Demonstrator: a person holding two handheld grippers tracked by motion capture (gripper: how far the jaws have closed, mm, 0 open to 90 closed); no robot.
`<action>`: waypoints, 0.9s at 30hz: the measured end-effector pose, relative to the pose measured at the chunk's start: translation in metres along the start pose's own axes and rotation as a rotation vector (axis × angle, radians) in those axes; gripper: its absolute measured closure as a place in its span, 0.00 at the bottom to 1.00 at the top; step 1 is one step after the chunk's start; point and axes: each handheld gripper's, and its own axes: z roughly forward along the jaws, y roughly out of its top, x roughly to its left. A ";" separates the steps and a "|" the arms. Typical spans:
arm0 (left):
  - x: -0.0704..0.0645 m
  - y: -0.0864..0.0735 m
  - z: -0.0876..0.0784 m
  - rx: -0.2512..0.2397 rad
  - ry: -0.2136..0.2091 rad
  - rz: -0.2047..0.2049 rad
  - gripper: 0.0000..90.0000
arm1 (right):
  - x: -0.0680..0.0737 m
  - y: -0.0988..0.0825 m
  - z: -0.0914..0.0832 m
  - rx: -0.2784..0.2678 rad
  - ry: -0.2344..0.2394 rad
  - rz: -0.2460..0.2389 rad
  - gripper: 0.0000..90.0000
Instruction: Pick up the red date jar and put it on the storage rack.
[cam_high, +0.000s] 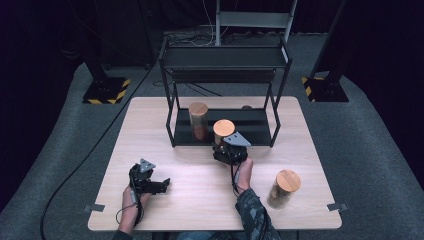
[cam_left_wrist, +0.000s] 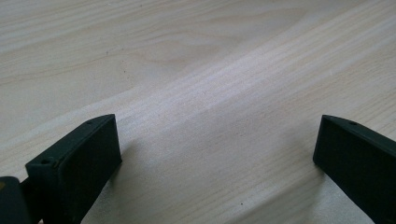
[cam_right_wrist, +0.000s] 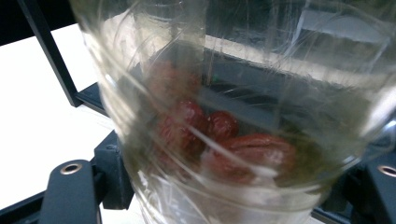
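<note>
At the shelf's (cam_high: 175, 131) front edge, our right gripper (cam_high: 226, 148) clutched a jar (cam_high: 223, 131); one (cam_high: 198, 120) sat shelved just beyond, another (cam_high: 285, 188) waited behind; left gripper (cam_high: 159, 185) idled open.

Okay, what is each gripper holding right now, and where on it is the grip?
The right gripper holds a glass jar with a wooden lid, gripped low on its body. The left gripper holds nothing; its jaws stand open over the table.

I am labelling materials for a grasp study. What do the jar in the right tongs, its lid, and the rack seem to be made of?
Jar: clear glass or hard plastic, glossy; red fruits show through, with streaky reflections.
Lid: probably wood or cork; matt, light brown.
Rack: likely metal, painted matt black; thin straight bars.
Right tongs: shut on the jar.
</note>
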 end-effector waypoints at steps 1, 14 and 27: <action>0.000 0.000 0.000 0.000 0.000 0.000 0.00 | 0.000 0.001 0.001 0.002 -0.002 -0.002 0.27; 0.000 0.000 0.000 0.000 -0.001 0.001 0.00 | -0.001 0.007 0.011 0.006 -0.011 0.002 0.27; 0.000 0.000 0.000 0.000 -0.001 0.001 0.00 | -0.009 0.005 0.020 0.011 -0.016 0.023 0.27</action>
